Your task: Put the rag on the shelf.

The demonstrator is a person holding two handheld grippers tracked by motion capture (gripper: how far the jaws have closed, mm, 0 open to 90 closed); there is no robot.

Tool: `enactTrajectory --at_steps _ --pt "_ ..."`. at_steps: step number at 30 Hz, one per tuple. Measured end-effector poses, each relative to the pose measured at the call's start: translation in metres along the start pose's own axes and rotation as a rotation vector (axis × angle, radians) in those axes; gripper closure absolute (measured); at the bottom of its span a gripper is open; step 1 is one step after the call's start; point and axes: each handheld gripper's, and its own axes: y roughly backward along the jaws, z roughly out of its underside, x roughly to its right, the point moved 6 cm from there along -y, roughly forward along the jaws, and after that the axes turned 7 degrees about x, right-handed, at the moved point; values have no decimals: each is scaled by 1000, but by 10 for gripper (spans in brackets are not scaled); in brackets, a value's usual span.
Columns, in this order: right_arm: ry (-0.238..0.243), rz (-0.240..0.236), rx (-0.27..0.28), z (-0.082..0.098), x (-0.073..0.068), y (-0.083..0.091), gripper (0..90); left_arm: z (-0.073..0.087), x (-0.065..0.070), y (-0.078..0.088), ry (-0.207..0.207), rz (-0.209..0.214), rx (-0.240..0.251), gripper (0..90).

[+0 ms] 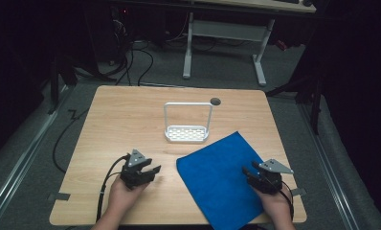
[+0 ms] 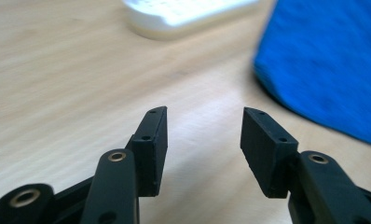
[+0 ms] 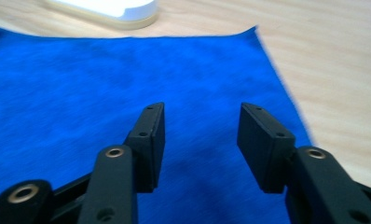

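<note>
Both the left hand-held gripper and the right hand-held gripper are gaping with jaws apart, holding nothing. The flat blue cloth is lying on the wooden bench, just beside the white wire-handled rack. Its near edge is overhanging the bench; a careless tug could drag it off.

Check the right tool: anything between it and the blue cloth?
Nothing visible. The right tool is open, its jaws apart directly over the blue cloth, with bare cloth in the gap. The white rack stands beyond the cloth's far edge, and the left tool is over bare table to the side.
</note>
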Motion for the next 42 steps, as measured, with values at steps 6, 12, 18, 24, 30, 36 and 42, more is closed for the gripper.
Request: enactTrajectory --at_steps 6,12,18,24,30,36,42 --pt "-5 26 -8 1 7 -6 547 4 -4 -4 -24 -12 -8 513" --pt "-12 35 12 -1 11 -5 518 2 0 -6 -23 -1 3 507" --pt "8 32 20 -2 10 -4 517 0 6 -6 -34 26 13 508" --pt "10 31 25 -4 9 -2 541 -2 19 -8 -55 62 11 505" --pt "-16 25 28 -4 12 3 570 -8 38 -11 -98 98 28 517" --pt "-24 54 46 -2 17 11 550 -8 62 -23 -125 155 -18 517" --pt "-52 38 38 5 22 18 533 -12 88 -34 -142 233 -21 497"
